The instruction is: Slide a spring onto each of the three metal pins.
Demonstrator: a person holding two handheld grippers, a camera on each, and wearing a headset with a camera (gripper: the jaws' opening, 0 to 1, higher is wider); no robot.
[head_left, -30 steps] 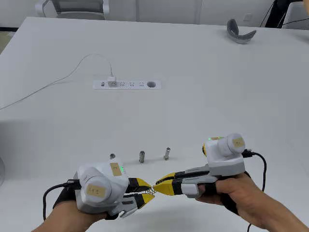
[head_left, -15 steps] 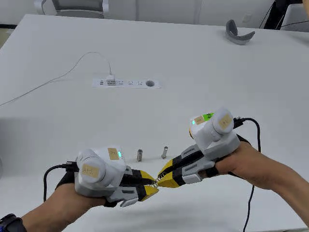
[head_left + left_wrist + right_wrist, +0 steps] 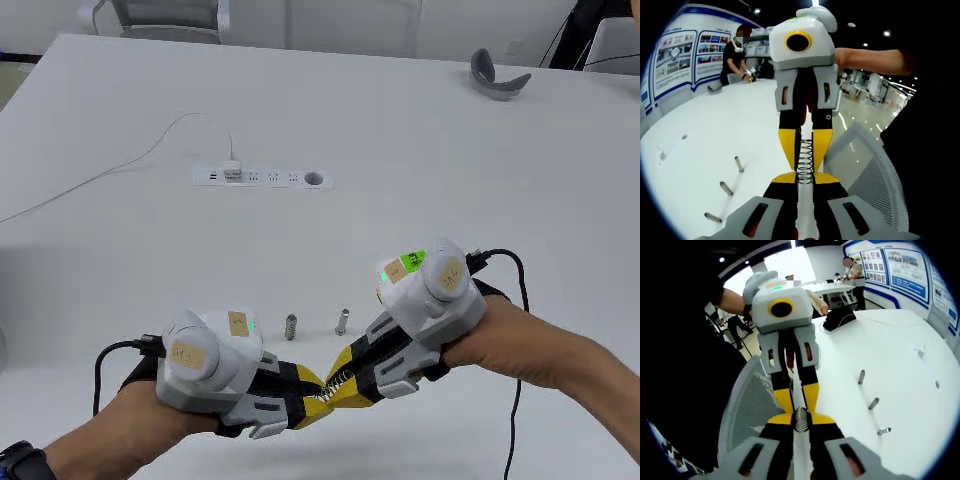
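- The left gripper [image 3: 306,388] and the right gripper [image 3: 345,370] meet tip to tip over the near part of the white desk [image 3: 420,160].
- A small coiled metal spring [image 3: 805,161] bridges them, and each gripper's yellow jaws pinch one end of it (the coils lie bare between the tips).
- Three short metal pins [image 3: 726,188] stand on the desk just beyond the grippers, apart from the spring.

Quick count: two of the handheld tools, left gripper [image 3: 300,390] and right gripper [image 3: 352,372], one spring [image 3: 333,378]. Three pins [image 3: 861,376], [image 3: 873,403], [image 3: 884,431] near the bench [image 3: 480,200] front edge. One power strip [image 3: 262,177], one plug [image 3: 232,165], one grey band [image 3: 497,70] by the far right corner.
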